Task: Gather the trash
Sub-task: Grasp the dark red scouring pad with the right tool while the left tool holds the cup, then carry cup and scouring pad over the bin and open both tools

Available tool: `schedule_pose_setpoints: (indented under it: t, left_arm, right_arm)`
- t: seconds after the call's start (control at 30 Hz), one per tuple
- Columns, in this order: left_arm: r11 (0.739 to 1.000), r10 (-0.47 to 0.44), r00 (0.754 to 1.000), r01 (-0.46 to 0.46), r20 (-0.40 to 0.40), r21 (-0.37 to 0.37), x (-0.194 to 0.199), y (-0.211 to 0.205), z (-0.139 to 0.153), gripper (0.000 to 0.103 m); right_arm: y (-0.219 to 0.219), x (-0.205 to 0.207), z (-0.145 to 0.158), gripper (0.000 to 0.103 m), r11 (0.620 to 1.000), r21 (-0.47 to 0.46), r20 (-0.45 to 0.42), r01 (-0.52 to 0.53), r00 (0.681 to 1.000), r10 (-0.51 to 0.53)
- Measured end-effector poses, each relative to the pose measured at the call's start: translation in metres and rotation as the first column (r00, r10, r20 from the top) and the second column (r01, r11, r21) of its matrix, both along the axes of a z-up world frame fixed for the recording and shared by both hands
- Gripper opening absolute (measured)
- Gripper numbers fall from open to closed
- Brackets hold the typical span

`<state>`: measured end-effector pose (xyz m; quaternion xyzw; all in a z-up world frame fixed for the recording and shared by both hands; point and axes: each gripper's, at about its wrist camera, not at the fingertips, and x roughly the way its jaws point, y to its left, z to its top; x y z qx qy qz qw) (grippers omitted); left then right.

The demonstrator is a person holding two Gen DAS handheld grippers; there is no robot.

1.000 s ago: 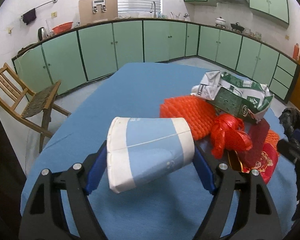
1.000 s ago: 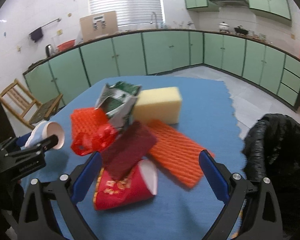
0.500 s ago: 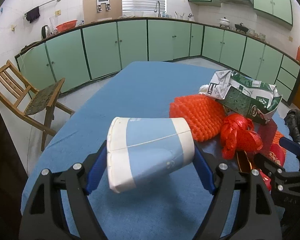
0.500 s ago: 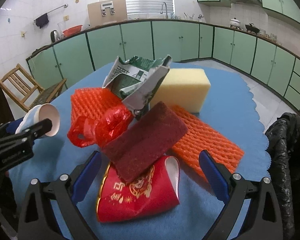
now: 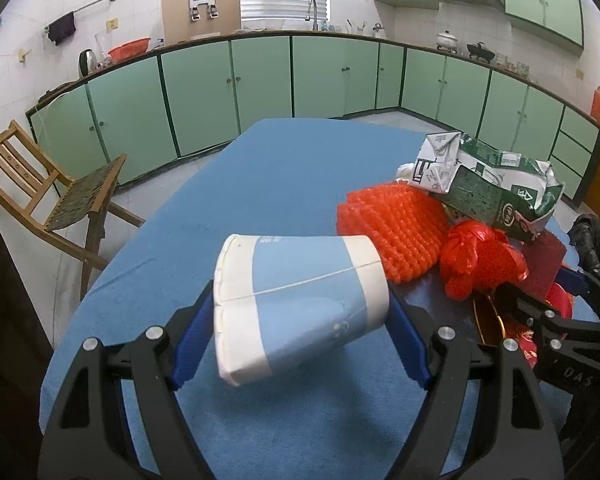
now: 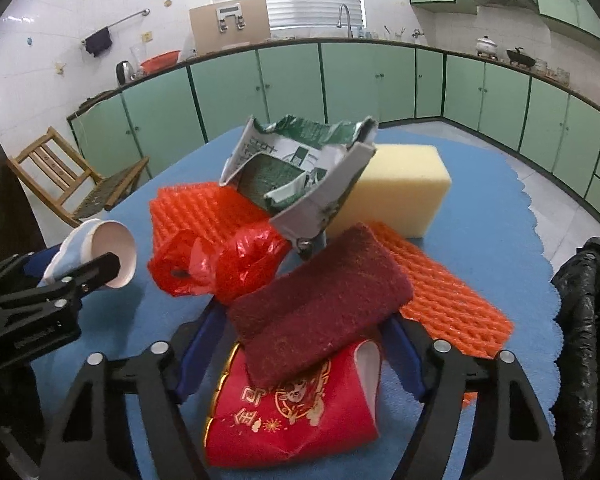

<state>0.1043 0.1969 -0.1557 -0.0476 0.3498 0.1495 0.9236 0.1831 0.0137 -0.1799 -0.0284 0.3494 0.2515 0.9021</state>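
Green-cabinet kitchen, blue table (image 5: 284,168). Your left gripper (image 5: 300,316) is clamped on the blue paper cup (image 5: 300,304); your right gripper (image 6: 300,344) is closing around the red cup (image 6: 292,416) and maroon pad (image 6: 320,316). Risk: the pad lies loose on top and may slip before the black bag (image 6: 588,320).

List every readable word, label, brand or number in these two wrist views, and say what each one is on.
"DAS": right gripper body, partly cut off.
Red paper cup: gold characters and figures, too distorted to read.
Crushed green carton: print and round logo, too small.
Blue-and-white paper cup: small marks, blurred.
Left gripper body: embossed line, unreadable.
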Motion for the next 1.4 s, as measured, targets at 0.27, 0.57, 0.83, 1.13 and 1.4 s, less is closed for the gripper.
schedule_pose_setpoints:
  t: [0.27,0.57,0.83,1.13,1.4]
  left_arm:
    - [1.0,-0.019,1.0,0.019,0.011,0.004,-0.001,-0.003,0.004,0.077]
    - [0.999,-0.05,0.998,0.05,0.025,0.019,-0.002,-0.018,0.009,0.077]
    - [0.998,-0.063,0.998,0.063,0.022,0.022,0.0,-0.02,0.009,0.077]
    - [0.997,-0.077,0.996,0.076,0.043,0.017,0.003,-0.019,0.015,0.077]
    - [0.995,-0.101,0.992,0.1,0.078,0.024,0.001,-0.03,0.03,0.077]
  right_arm:
    - [-0.025,-0.004,0.011,0.051,0.999,0.05,-0.027,-0.01,1.0,0.012]
    - [-0.041,-0.005,0.02,0.037,0.994,0.103,-0.04,-0.024,0.999,0.029]
    - [-0.043,0.007,0.009,0.04,0.993,0.118,-0.097,0.015,0.995,-0.003]
    - [-0.04,0.003,0.02,0.02,0.991,0.129,-0.075,-0.035,0.996,0.045]
    - [-0.044,-0.01,0.042,0.013,0.989,0.131,-0.027,-0.061,0.998,0.065]
